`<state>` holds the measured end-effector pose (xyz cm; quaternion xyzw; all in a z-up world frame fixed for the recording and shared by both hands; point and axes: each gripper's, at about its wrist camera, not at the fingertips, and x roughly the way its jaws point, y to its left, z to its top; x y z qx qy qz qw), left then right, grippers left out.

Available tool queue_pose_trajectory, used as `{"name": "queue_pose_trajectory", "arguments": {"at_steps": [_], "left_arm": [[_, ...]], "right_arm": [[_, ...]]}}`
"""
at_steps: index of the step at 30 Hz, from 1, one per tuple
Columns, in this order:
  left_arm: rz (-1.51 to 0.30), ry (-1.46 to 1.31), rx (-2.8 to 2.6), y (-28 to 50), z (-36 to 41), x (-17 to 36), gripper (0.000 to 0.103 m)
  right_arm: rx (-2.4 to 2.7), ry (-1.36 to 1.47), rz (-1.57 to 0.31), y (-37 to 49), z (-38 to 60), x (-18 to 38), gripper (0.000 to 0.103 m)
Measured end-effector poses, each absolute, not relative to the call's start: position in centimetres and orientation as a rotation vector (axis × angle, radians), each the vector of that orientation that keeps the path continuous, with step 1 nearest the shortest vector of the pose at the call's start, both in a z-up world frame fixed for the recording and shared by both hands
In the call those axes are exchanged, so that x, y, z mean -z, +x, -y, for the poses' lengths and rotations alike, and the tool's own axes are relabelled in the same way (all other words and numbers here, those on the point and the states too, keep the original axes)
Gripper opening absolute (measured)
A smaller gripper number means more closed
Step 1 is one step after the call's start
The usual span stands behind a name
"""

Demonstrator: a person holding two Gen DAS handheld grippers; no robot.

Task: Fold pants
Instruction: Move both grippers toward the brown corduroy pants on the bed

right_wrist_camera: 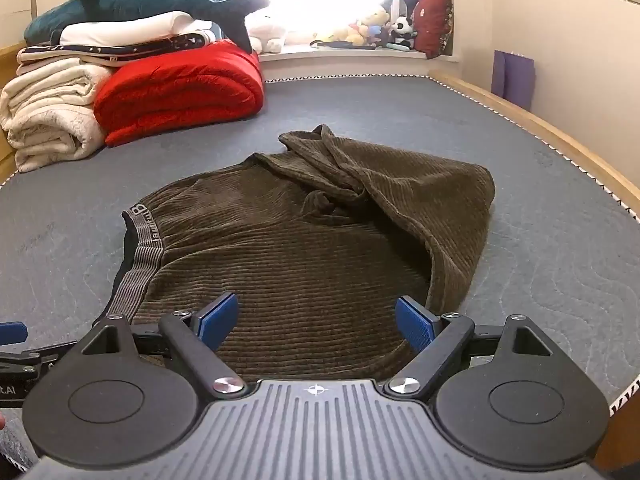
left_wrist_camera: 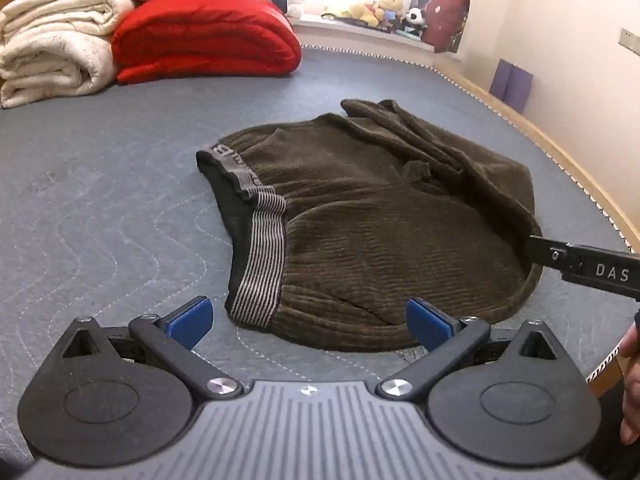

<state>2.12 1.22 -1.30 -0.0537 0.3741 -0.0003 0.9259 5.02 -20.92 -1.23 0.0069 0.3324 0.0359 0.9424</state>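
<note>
Dark olive corduroy pants [left_wrist_camera: 372,216] lie folded in a bundle on the grey quilted bed, with the striped waistband [left_wrist_camera: 262,256] at the left and the legs folded back over the top at the right. They also show in the right wrist view [right_wrist_camera: 320,248]. My left gripper [left_wrist_camera: 308,320] is open and empty, just in front of the pants' near edge by the waistband. My right gripper [right_wrist_camera: 316,322] is open and empty, over the near edge of the pants. Its black arm [left_wrist_camera: 580,266] enters the left wrist view at the right.
A red folded quilt [left_wrist_camera: 208,36] and cream blankets [left_wrist_camera: 52,40] are stacked at the far left of the bed [left_wrist_camera: 100,184]. A plush shark [right_wrist_camera: 132,4] lies on top. The wooden bed rail [right_wrist_camera: 560,136] runs along the right. Plush toys [right_wrist_camera: 372,26] sit on the window sill.
</note>
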Motion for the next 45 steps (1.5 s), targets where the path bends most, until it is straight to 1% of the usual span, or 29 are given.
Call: {"name": "queue_pose_trajectory", "arguments": {"at_steps": [13, 24, 28, 38, 39, 41, 43, 44, 45], "left_arm": [[-0.675, -0.045, 0.023, 1.7, -1.3, 0.9, 0.103], [-0.677, -0.022, 0.020, 1.8, -1.3, 1.3, 0.103], [-0.701, -0.038, 0.036, 2.0, -1.5, 1.5, 0.103], [-0.684, -0.038, 0.081, 1.8, -1.6, 1.0, 0.103], [-0.683, -0.046, 0.089, 1.7, -1.7, 0.9, 0.101], [-0.675, -0.050, 0.104, 1.6, -1.7, 0.7, 0.094], [-0.673, -0.048, 0.121, 1.6, -1.7, 0.6, 0.077], [-0.676, -0.049, 0.129, 1.6, -1.7, 0.6, 0.073], [-0.680, -0.051, 0.137, 1.6, -1.7, 0.6, 0.064]], "right_arm": [[-0.076, -0.004, -0.664, 4.9, 20.8, 1.4, 0.086], [-0.060, -0.025, -0.629, 4.5, 20.3, 1.1, 0.086], [-0.043, -0.028, -0.647, 4.6, 20.2, 1.5, 0.086], [-0.073, -0.041, -0.655, 4.8, 19.6, 1.6, 0.086], [-0.078, -0.037, -0.655, 4.8, 19.6, 1.5, 0.086], [-0.096, -0.021, -0.663, 4.9, 19.7, 1.5, 0.086], [-0.106, -0.014, -0.667, 5.0, 19.8, 1.5, 0.086], [-0.106, -0.014, -0.664, 5.0, 19.7, 1.4, 0.086], [-0.107, -0.011, -0.660, 5.0, 19.8, 1.3, 0.085]]}}
